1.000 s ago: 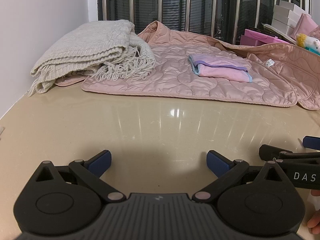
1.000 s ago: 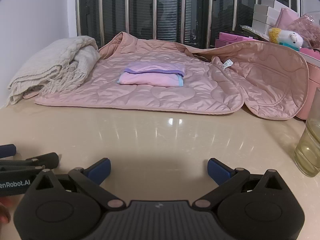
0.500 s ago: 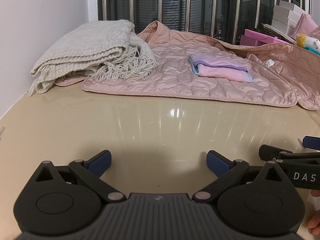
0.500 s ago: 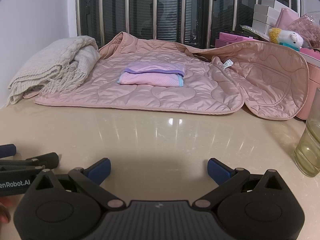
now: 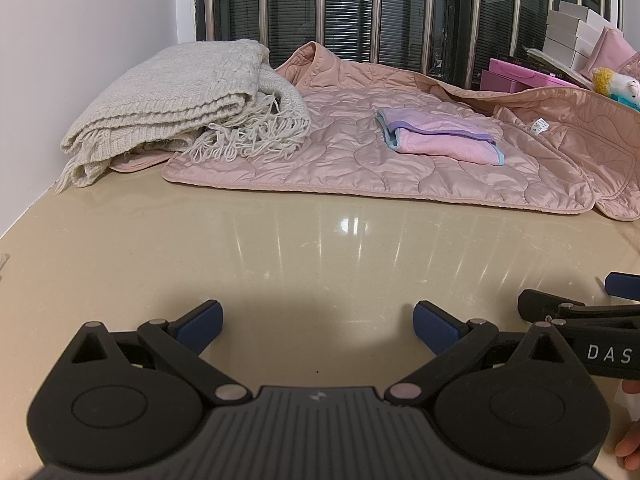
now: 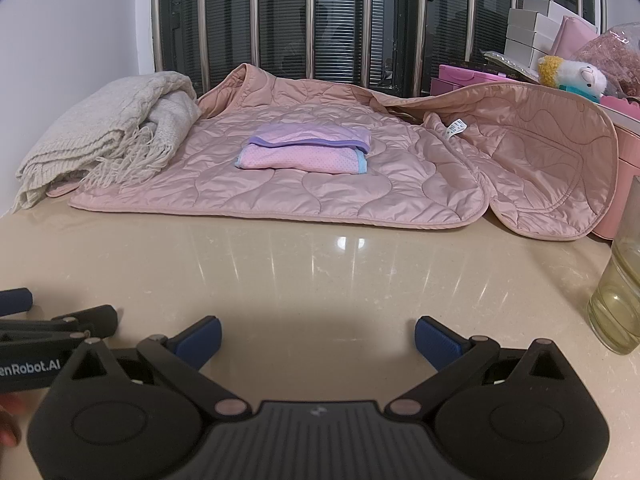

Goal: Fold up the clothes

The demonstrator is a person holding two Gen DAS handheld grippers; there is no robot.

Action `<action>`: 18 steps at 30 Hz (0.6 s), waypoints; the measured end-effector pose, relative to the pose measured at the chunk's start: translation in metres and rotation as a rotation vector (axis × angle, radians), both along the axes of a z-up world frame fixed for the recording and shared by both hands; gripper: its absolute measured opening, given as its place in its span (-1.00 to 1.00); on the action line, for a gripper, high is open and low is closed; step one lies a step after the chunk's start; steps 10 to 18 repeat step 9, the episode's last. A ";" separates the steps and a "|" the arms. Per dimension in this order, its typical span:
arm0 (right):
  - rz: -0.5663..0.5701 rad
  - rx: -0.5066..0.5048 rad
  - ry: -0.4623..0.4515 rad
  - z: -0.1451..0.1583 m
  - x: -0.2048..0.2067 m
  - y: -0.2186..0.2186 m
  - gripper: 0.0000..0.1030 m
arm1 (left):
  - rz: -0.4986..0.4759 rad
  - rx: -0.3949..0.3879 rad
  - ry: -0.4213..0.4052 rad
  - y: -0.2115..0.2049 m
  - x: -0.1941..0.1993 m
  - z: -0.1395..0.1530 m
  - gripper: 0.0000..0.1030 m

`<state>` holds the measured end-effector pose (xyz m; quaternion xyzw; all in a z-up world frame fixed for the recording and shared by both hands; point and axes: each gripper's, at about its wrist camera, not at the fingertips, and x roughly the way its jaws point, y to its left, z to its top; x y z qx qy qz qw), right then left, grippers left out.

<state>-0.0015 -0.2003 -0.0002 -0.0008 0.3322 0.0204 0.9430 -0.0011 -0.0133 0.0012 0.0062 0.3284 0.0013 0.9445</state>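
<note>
My left gripper (image 5: 316,322) and right gripper (image 6: 318,336) are matte black plastic with ribbed tops, round pivot caps, silver rivets, textured blue pads (image 6: 434,338) and white lettering.

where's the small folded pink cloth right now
The small folded pink cloth lies on top of the quilted pink jacket at the far side of the table, right of the cream knit blanket.

A glossy beige countertop (image 5: 320,248) mirrors a ceiling light. A white wall (image 5: 80,40) stands on the left, and behind runs a dark window (image 6: 320,12) with metal bars.
</note>
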 end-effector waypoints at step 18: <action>0.000 0.001 0.000 0.000 0.000 -0.001 1.00 | -0.005 0.006 -0.001 -0.001 -0.001 0.000 0.99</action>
